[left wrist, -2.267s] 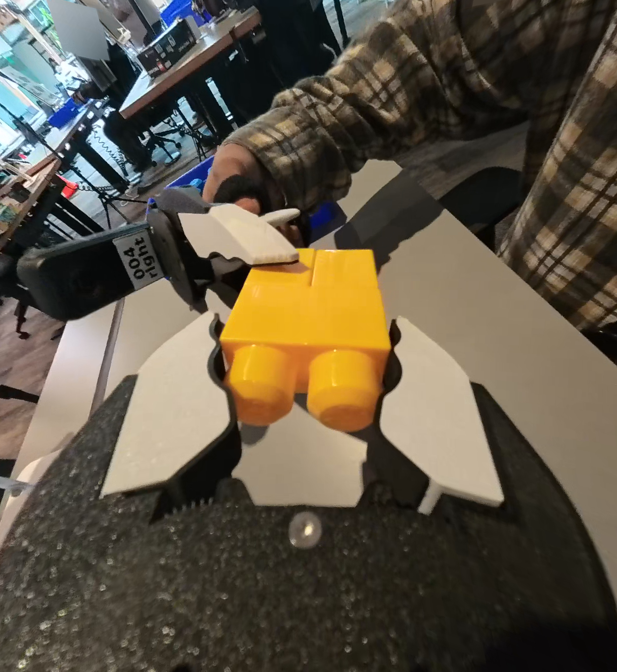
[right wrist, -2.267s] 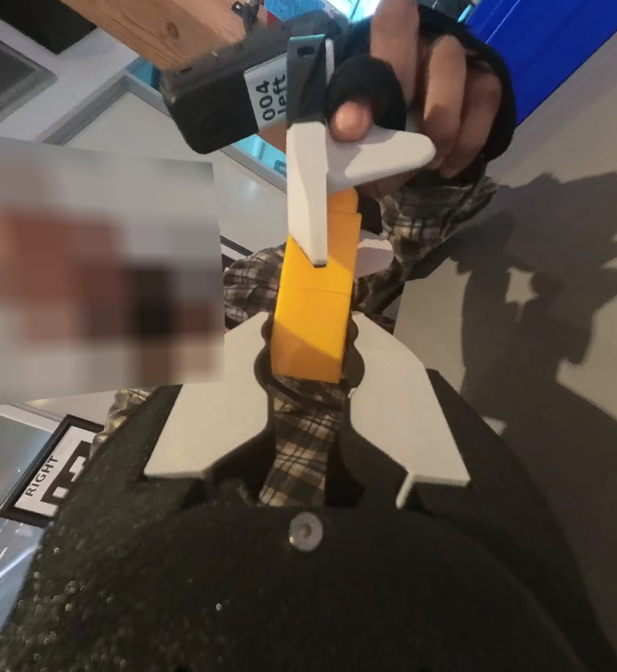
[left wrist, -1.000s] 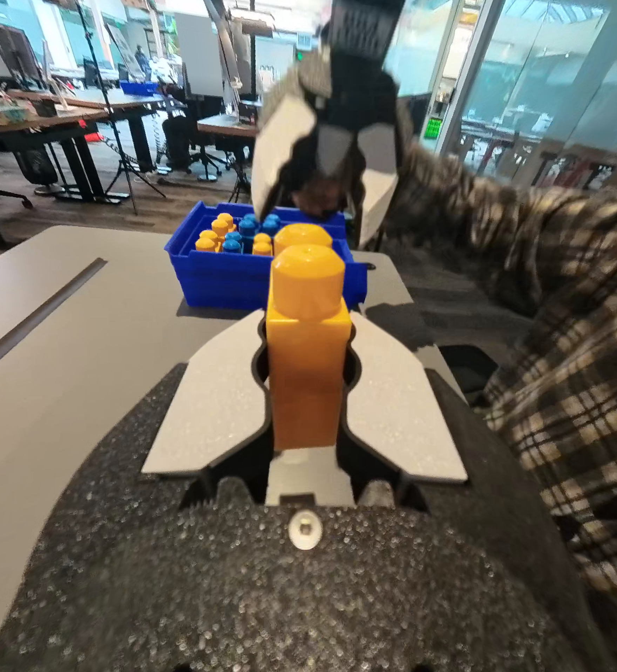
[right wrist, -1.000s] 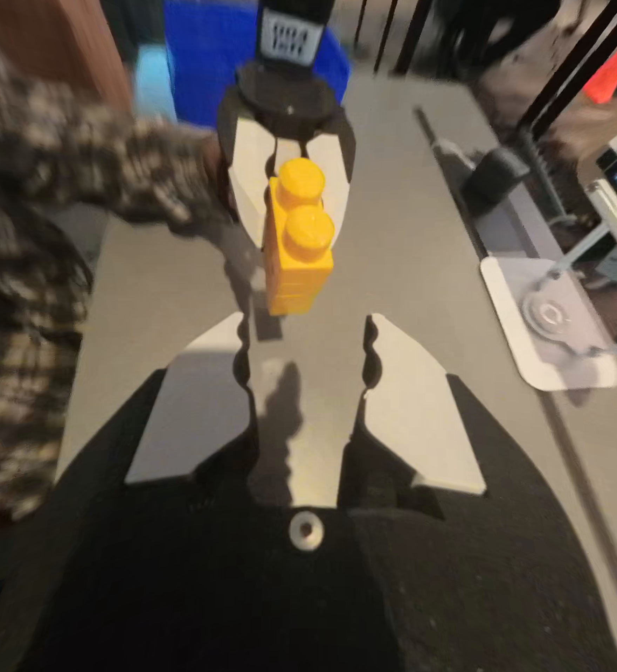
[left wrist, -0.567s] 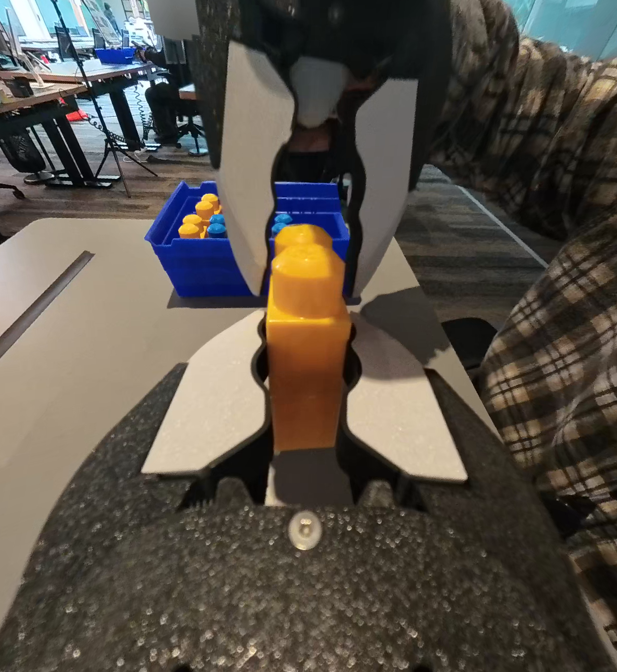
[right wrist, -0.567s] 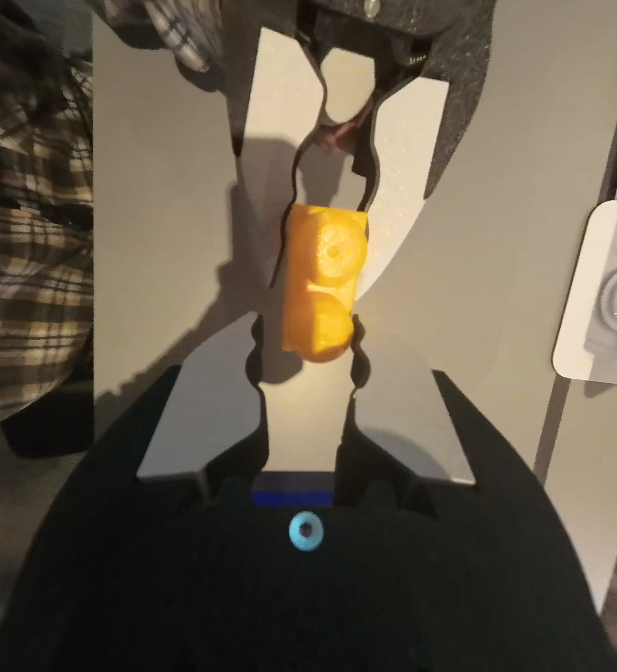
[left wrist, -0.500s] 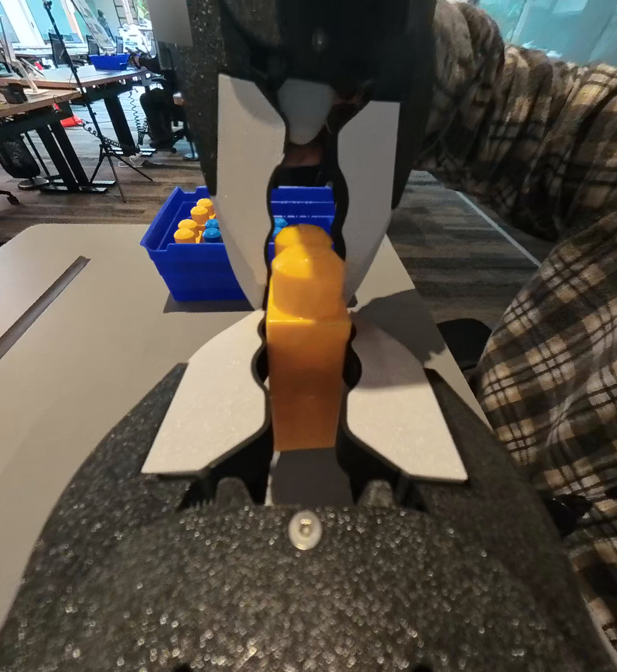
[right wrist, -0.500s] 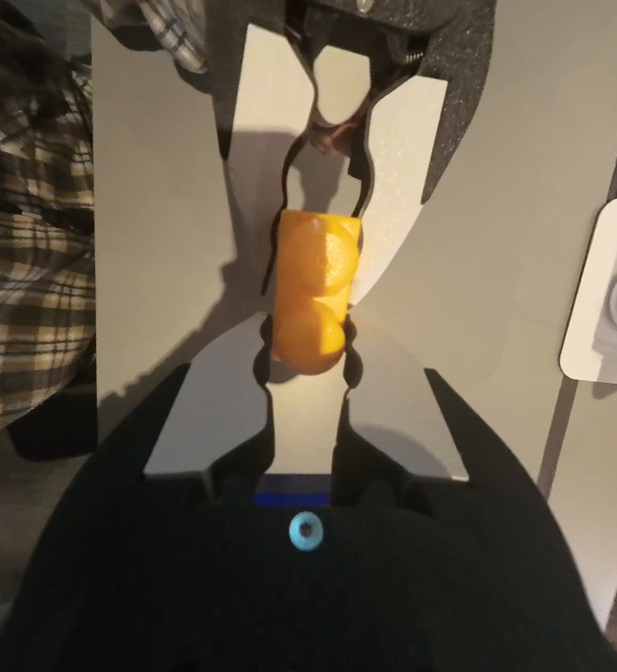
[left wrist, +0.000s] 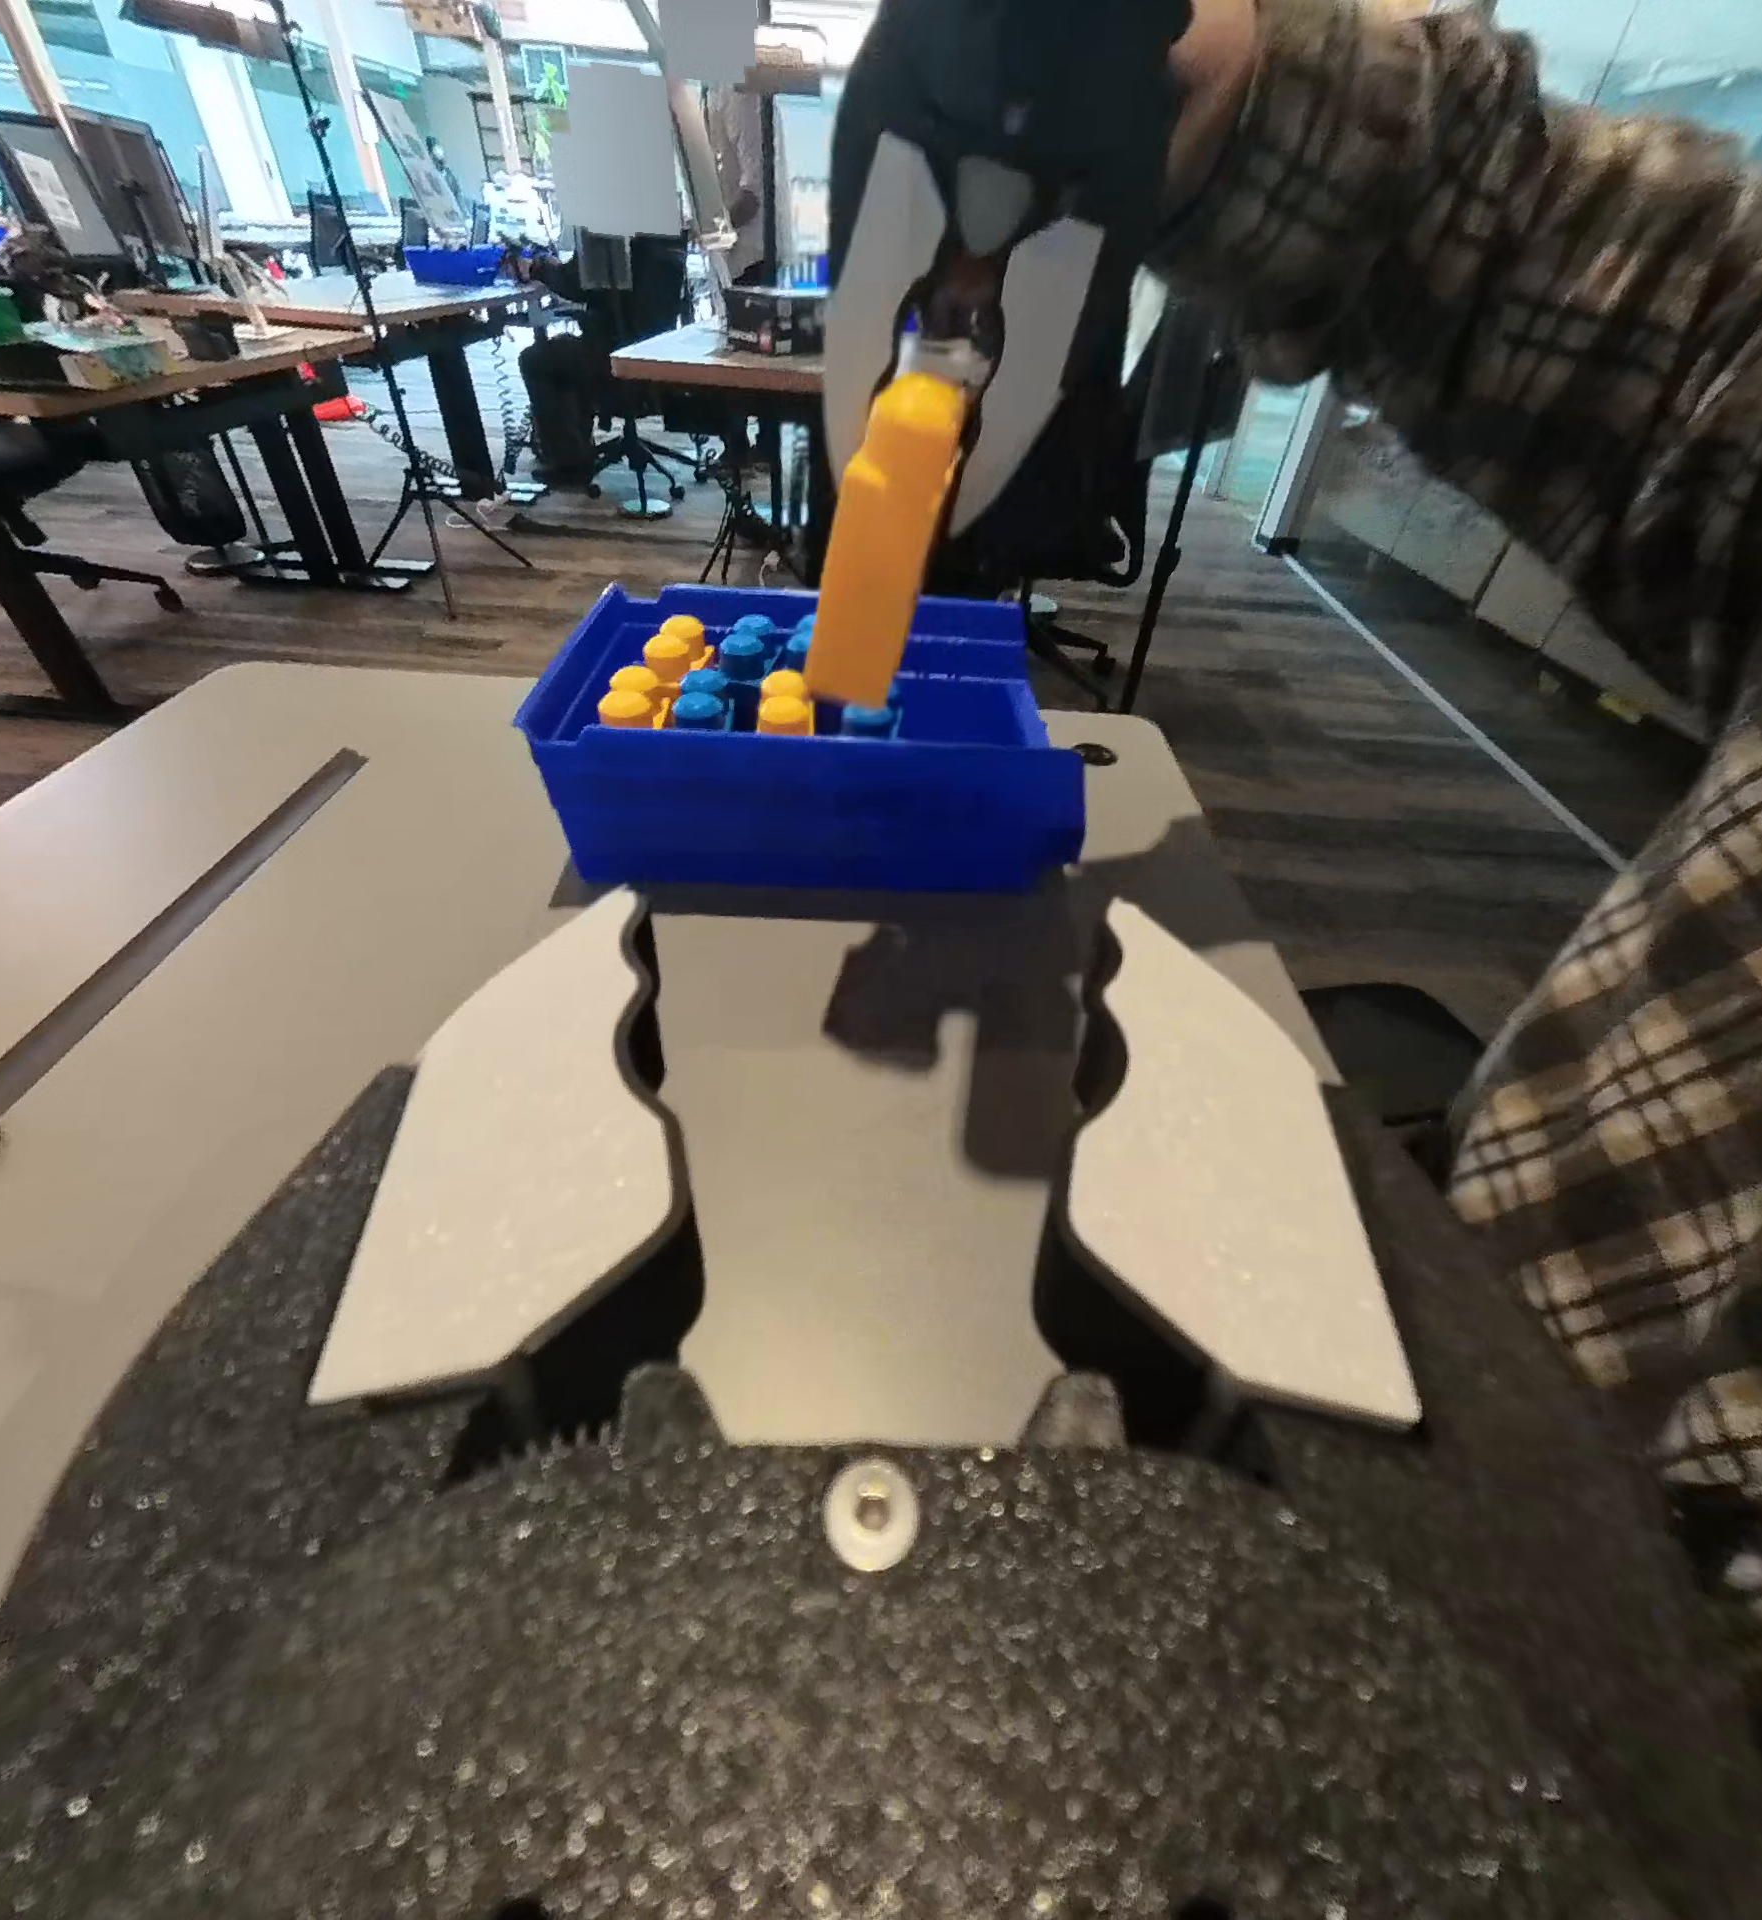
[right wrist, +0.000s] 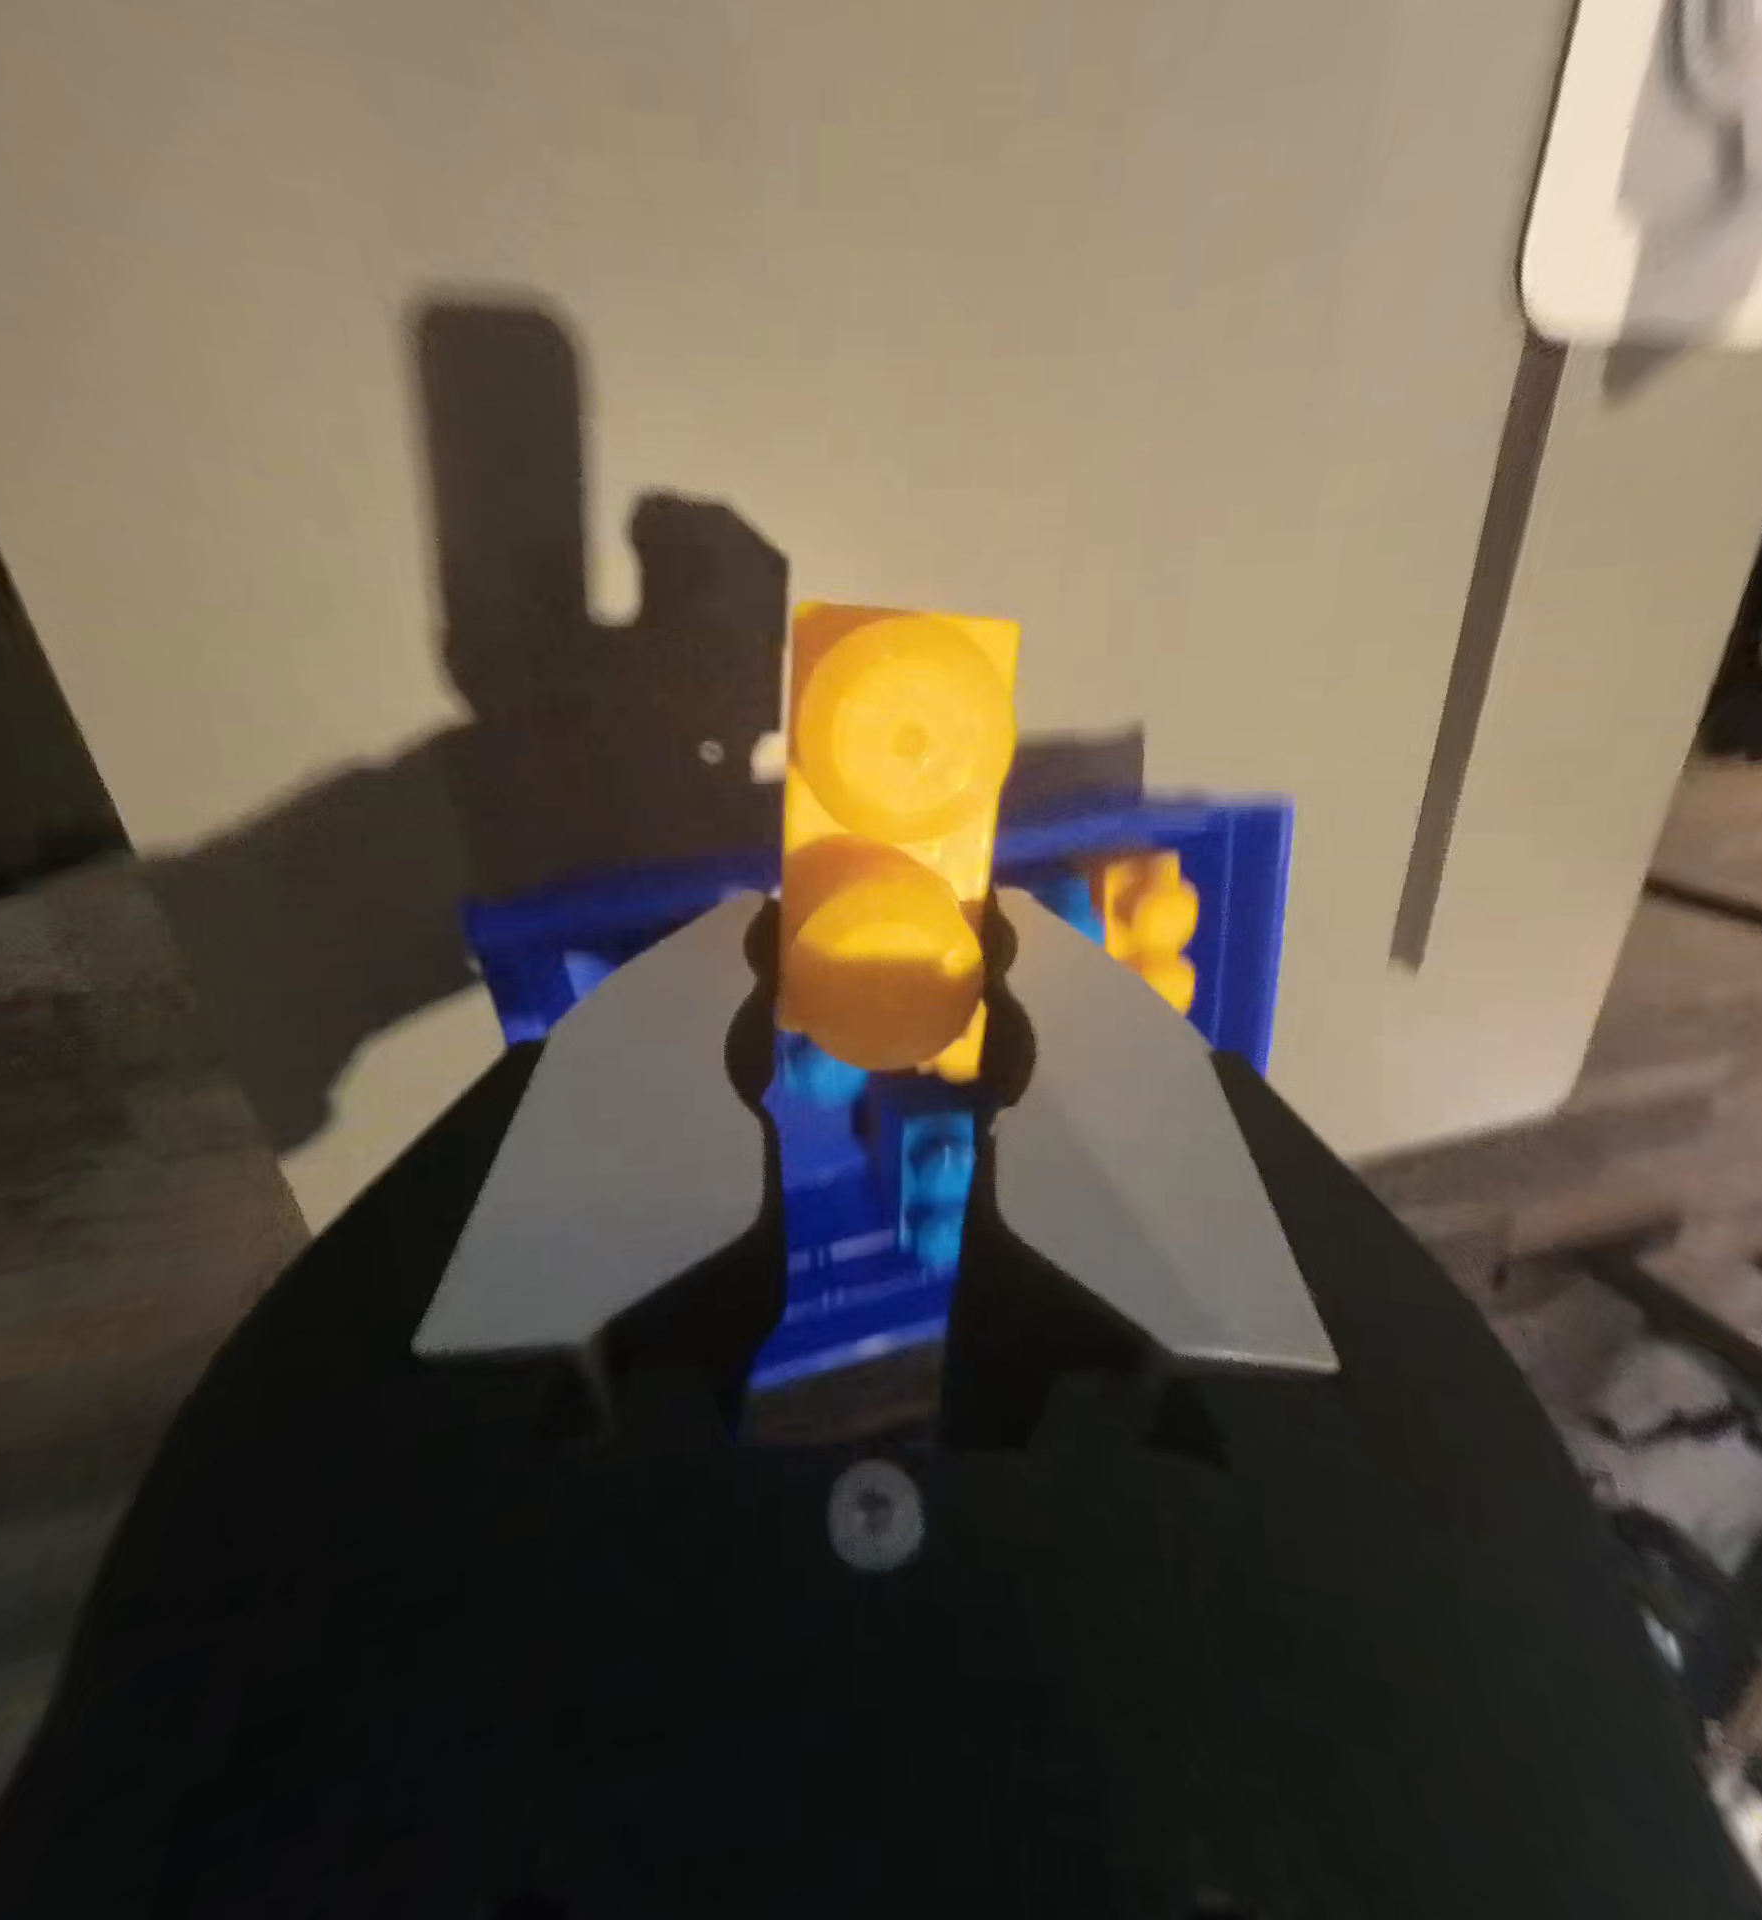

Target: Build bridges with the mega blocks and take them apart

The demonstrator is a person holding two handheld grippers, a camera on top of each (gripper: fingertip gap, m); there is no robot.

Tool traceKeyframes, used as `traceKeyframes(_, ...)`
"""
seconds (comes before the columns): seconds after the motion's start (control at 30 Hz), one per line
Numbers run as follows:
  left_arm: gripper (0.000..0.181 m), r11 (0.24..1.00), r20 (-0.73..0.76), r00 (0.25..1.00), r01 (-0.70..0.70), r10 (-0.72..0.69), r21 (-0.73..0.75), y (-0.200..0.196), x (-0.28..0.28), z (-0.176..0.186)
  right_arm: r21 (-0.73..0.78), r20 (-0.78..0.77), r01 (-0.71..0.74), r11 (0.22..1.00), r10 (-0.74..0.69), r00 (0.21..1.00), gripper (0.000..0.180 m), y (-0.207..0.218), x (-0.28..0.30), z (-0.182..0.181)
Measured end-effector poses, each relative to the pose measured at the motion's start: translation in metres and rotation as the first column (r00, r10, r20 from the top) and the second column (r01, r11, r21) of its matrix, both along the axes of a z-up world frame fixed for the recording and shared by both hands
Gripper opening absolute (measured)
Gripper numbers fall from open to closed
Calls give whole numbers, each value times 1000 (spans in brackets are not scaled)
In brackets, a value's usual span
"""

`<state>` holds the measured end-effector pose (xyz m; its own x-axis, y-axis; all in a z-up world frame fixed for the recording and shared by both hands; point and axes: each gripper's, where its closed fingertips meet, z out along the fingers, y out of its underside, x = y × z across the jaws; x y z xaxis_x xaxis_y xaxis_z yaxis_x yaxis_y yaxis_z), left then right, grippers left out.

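My right gripper (right wrist: 879, 940) is shut on a yellow mega block (right wrist: 892, 821) and holds it from above, studs toward the camera. The left wrist view shows that gripper (left wrist: 944, 416) hanging over the blue bin (left wrist: 815, 800), with the yellow block (left wrist: 882, 545) tilted and its lower end just over the bin's contents. The bin (right wrist: 1256, 914) holds several yellow and blue blocks (left wrist: 695, 681). My left gripper (left wrist: 872, 961) is open and empty, low over the grey table (left wrist: 181, 935) in front of the bin.
A person's plaid sleeve (left wrist: 1604, 364) fills the right side of the left wrist view. A white plate-like stand (right wrist: 1687, 166) sits at the table's edge. A dark groove (left wrist: 160, 925) runs along the table at left. Desks and chairs stand beyond. The gap from one gripper's tips to the other's is roughly 20 cm.
My left gripper opened and let go of the yellow block. My right gripper closed on it, lifted it away and carried it over the blue bin.
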<state>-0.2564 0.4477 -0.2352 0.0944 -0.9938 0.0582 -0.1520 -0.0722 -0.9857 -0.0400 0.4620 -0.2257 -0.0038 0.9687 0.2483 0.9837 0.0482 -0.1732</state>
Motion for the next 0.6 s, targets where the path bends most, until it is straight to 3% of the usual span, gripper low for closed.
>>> traceKeyframes(0.23,73,1000,-54,998,-16,15,-8,-7,2,-34,-44,108,139,989,-134,985,36,-11,140,-39)
traceKeyframes(0.37,71,998,-30,998,-60,60,-6,-8,-1,-46,-88,127,127,988,-116,985,36,-11,160,-79)
traceKeyframes(0.6,71,987,51,994,-85,93,-138,4,-12,-51,-138,87,103,985,-91,992,36,0,170,-124)
